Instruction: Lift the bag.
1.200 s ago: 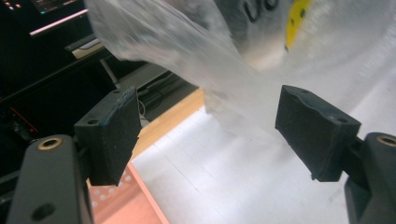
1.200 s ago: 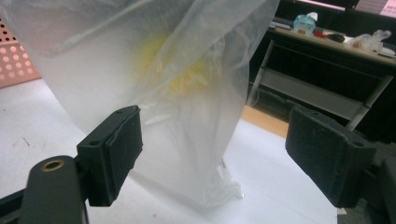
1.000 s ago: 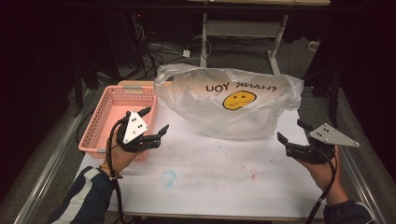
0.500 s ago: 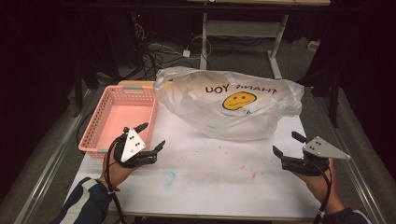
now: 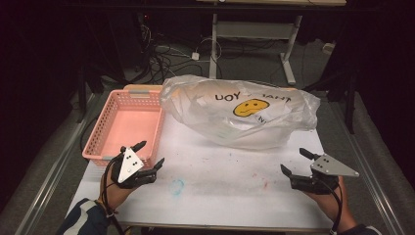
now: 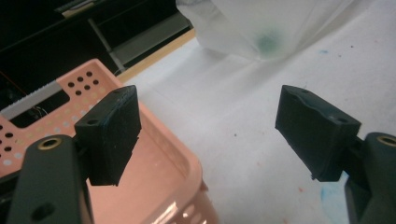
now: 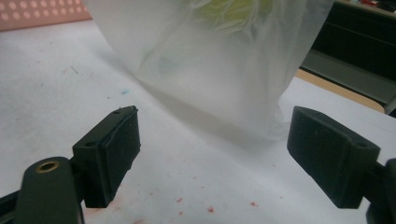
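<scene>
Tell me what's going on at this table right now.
A person sits at a white table with a gripper in each hand. The left gripper hangs open by the near corner of a pink basket; the right gripper is open near the table's right edge. Neither holds anything. A clear plastic bag with a smiley face lies untouched at the far side.

Crumpled plastic bag (image 5: 240, 115) lies beside pink basket (image 5: 127, 125).
</scene>
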